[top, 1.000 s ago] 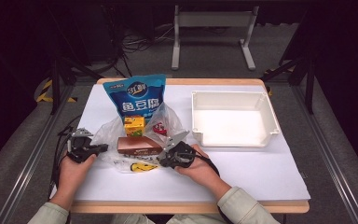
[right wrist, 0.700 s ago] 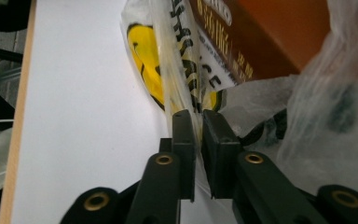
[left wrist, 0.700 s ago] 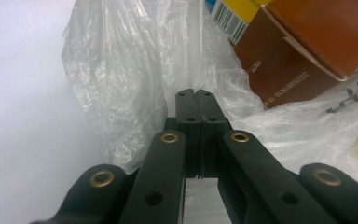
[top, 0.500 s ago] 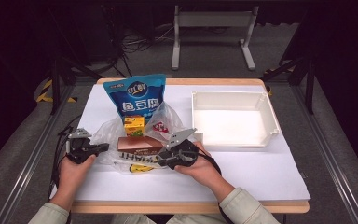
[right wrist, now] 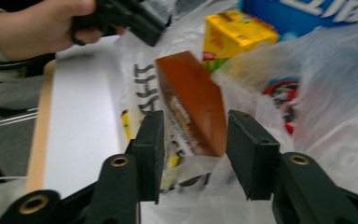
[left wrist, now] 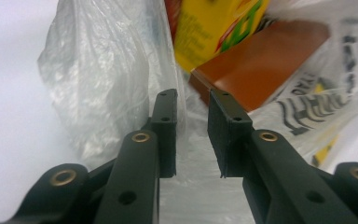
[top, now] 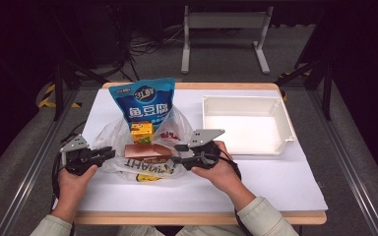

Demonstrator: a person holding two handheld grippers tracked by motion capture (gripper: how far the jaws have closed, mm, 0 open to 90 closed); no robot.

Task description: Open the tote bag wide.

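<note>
A clear plastic bag [top: 113, 135] printed with black letters lies on the white table. A brown box [top: 147, 151] and a yellow carton [top: 141, 132] sit in its mouth. A blue snack pouch [top: 145, 101] lies behind them. My left gripper [top: 109, 152] is at the bag's left edge. In the left gripper view its jaws [left wrist: 192, 95] stand a little apart with bag film [left wrist: 98, 70] between them. My right gripper [top: 177, 153] is open, and its jaws [right wrist: 196, 114] straddle the near end of the brown box [right wrist: 191, 98] without touching it.
A white rectangular tray [top: 280, 142] stands at the right of the table, beyond my right hand. The wooden table edge [top: 202, 217] runs along the front. Metal rails flank both sides, and a stand and cables sit on the dark floor behind.
My right gripper has risen a little and edged left toward the brown box. The left hand and the bag have barely moved.
</note>
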